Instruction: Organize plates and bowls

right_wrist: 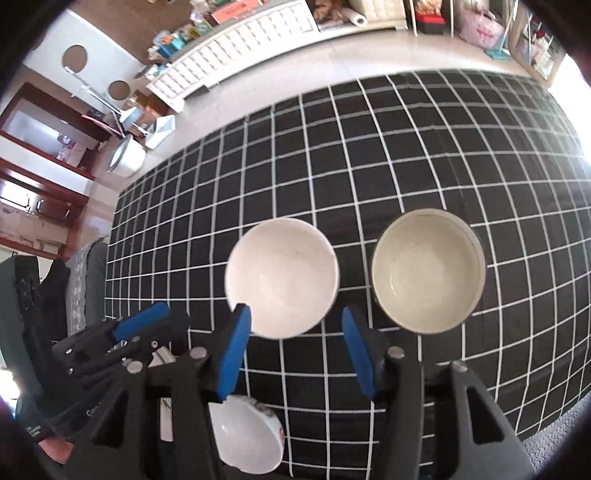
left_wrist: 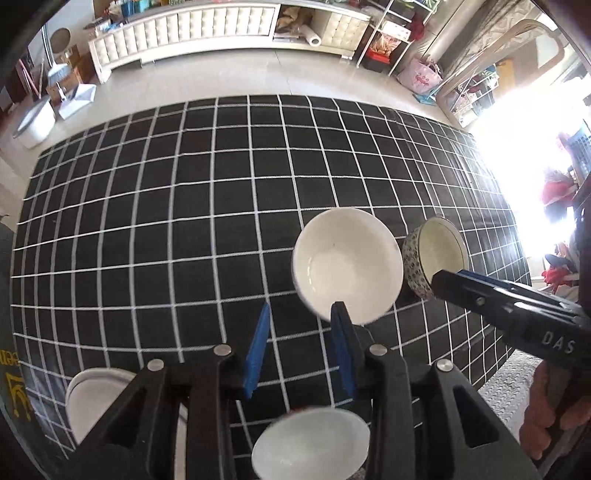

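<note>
A plain white bowl (left_wrist: pixel 347 266) (right_wrist: pixel 282 277) stands upright on the black checked tablecloth. To its right stands a straight-sided bowl (left_wrist: pixel 436 254) (right_wrist: pixel 428 273) with a flower-patterned outside. My left gripper (left_wrist: pixel 301 308) is open and holds nothing, its right finger in front of the white bowl's near rim. My right gripper (right_wrist: pixel 295 312) is open above the cloth between the two bowls, also holding nothing. A small white bowl (left_wrist: pixel 310 443) with red marks on its side (right_wrist: pixel 247 439) sits under the grippers near the table's front. A white plate (left_wrist: pixel 96 398) lies at the front left.
The tablecloth (left_wrist: pixel 166 221) is bare over its left and far parts. In each wrist view the other gripper (left_wrist: pixel 443 282) (right_wrist: pixel 162 317) shows at the side. A hand (left_wrist: pixel 546 413) holds the right one. Beyond the table are tiled floor, a white tufted cabinet (left_wrist: pixel 184 29) and shelves.
</note>
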